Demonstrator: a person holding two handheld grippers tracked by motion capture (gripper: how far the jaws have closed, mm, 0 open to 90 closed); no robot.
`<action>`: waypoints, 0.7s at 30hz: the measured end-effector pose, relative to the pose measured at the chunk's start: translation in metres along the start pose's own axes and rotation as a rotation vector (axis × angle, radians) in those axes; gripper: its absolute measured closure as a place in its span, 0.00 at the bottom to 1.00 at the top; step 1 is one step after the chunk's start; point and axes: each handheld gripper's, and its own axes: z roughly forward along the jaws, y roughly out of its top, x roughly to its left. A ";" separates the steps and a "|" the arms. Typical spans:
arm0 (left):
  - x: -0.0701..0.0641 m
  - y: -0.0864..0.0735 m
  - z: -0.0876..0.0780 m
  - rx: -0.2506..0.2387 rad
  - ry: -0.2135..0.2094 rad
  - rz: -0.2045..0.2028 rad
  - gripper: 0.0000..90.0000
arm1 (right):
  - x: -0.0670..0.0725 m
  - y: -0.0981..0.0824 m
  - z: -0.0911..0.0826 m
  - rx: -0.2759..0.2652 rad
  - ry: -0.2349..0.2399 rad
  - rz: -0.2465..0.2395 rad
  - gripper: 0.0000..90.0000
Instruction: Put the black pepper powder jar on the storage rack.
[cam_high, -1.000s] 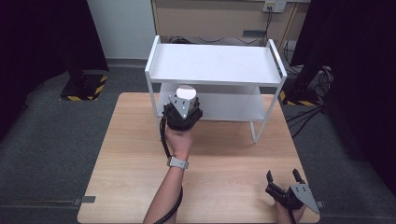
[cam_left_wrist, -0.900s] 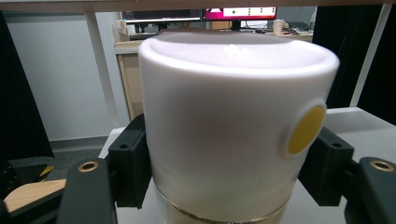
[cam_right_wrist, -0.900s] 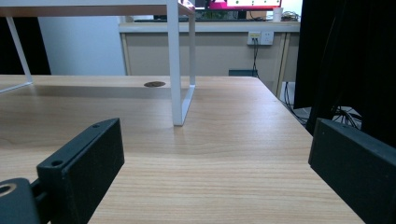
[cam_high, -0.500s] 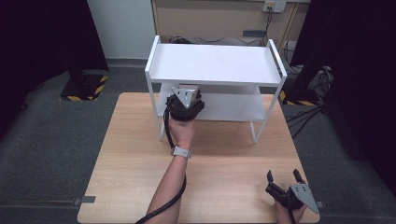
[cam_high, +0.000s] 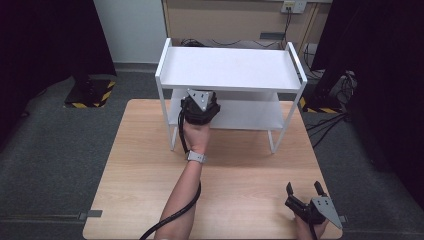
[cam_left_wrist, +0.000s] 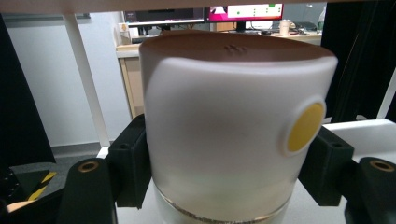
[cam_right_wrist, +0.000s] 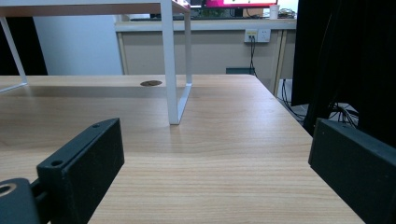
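A white cylindrical container (cam_left_wrist: 224, 116) with a round yellow spot (cam_left_wrist: 306, 127) on its side sits between the black jaws of my left gripper (cam_left_wrist: 229, 172), which is shut on it. In the high view the left gripper (cam_high: 199, 102) reaches under the top shelf of a white two-level rack (cam_high: 230, 67), over the left part of the lower shelf (cam_high: 250, 116). The top shelf hides the container there. I cannot tell whether it rests on the lower shelf. My right gripper (cam_high: 303, 189) lies near the table's front right corner, open with nothing between its jaws (cam_right_wrist: 219, 163).
The wooden table (cam_high: 240, 170) carries the rack at its far edge. A white rack leg (cam_right_wrist: 170, 70) stands ahead of the right gripper. Cables and a wall socket (cam_high: 292, 6) lie behind the table, and dark curtains hang at both sides.
The left hand has moved away from the person toward the rack, carrying the container in under the top shelf; its white top no longer shows from above. The right gripper has not moved.
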 end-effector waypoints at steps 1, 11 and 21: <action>0.000 -0.001 0.001 -0.001 0.001 -0.002 0.34 | 0.000 0.000 0.000 0.000 0.001 -0.001 0.04; 0.003 -0.005 0.005 0.002 0.015 -0.010 0.34 | 0.000 0.000 0.000 0.002 0.002 -0.005 0.04; 0.005 -0.004 0.008 0.007 0.006 0.004 0.33 | 0.001 0.001 0.000 0.005 -0.001 -0.009 0.04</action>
